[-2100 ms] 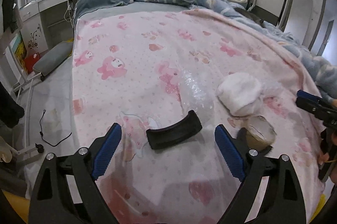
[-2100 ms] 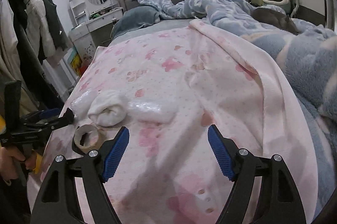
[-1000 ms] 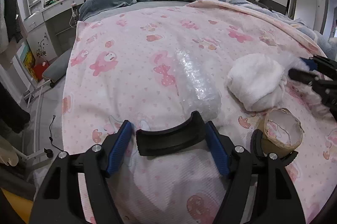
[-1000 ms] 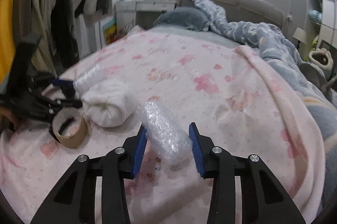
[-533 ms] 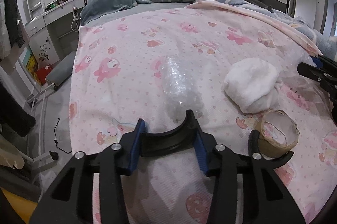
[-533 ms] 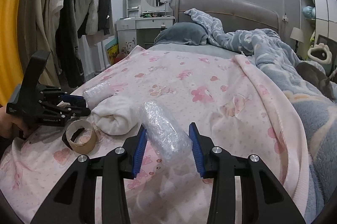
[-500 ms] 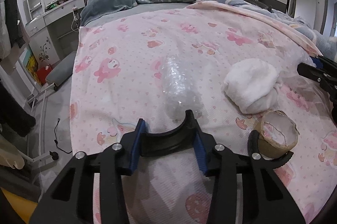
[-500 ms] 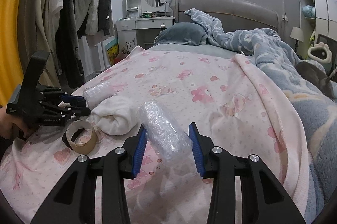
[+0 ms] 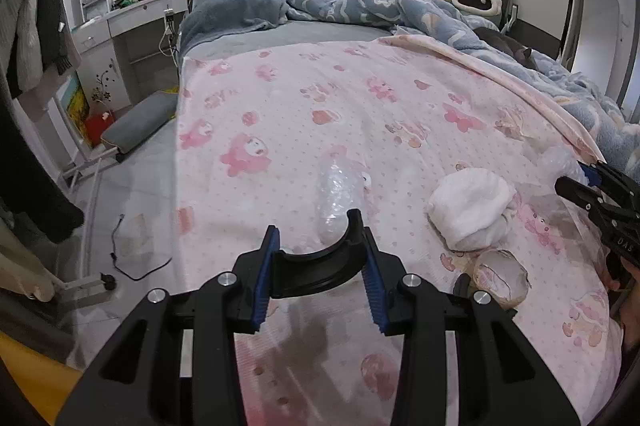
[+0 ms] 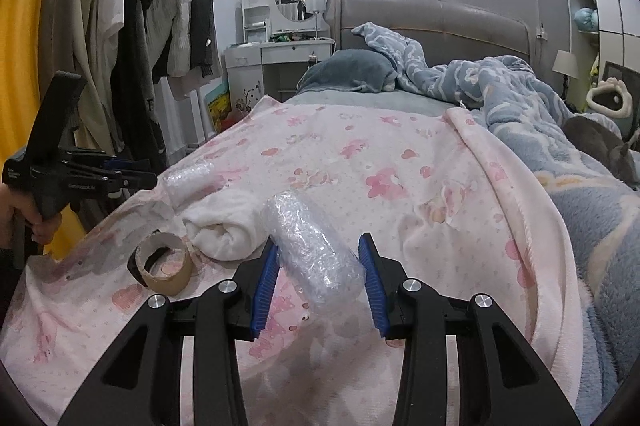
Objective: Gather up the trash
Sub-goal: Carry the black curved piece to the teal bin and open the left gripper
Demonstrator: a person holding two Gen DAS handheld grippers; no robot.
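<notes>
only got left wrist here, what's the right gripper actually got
observer: the right gripper is shut on a bubble wrap roll, which sticks out forward past the fingertips.
operator: ok. left's on the black arc and my finger hides half the tape roll, is it whole
observer: yes, the right wrist view shows a full brown ring lying open end up, next to the white towel.
operator: anything in it
observer: a black piece sits at its left rim; I can't tell what it is.
</notes>
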